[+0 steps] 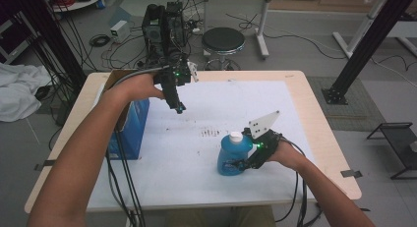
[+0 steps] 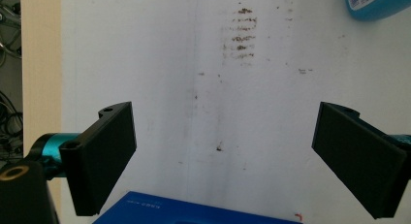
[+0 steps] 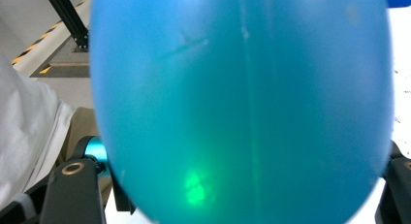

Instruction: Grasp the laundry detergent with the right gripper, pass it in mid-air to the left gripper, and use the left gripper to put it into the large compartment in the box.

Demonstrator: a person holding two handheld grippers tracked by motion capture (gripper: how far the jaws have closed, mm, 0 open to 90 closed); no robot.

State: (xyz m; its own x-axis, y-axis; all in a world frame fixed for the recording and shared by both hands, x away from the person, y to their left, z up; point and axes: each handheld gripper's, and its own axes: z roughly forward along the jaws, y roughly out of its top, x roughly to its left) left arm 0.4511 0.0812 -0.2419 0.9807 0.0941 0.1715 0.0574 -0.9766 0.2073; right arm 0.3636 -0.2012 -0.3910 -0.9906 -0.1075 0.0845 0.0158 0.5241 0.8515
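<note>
A blue bottle (image 1: pixel 231 157) with a white cap (image 1: pixel 236 136) stands upright on the white sheet at the front right. My right gripper (image 1: pixel 239 164) is shut on its lower body from the right side. In the right gripper view the bottle (image 3: pixel 242 107) sits pressed between the jaws. My left gripper (image 1: pixel 179 108) hangs above the sheet at the back left, jaws wide open with nothing between them (image 2: pixel 223 156). Beside it on the left stands a blue box (image 1: pixel 134 126), whose top edge (image 2: pixel 194 214) lies just under the jaws. The bottle's base (image 2: pixel 375 3) shows at that view's far corner.
A white sheet (image 1: pixel 196 158) covers most of the wooden table (image 1: pixel 317 124) and carries brown smudges (image 1: pixel 210 132) near its middle (image 2: pixel 241 37). Beyond the table stand a black stool (image 1: pixel 223 40), a black device on the floor (image 1: pixel 164 28) and loose cables.
</note>
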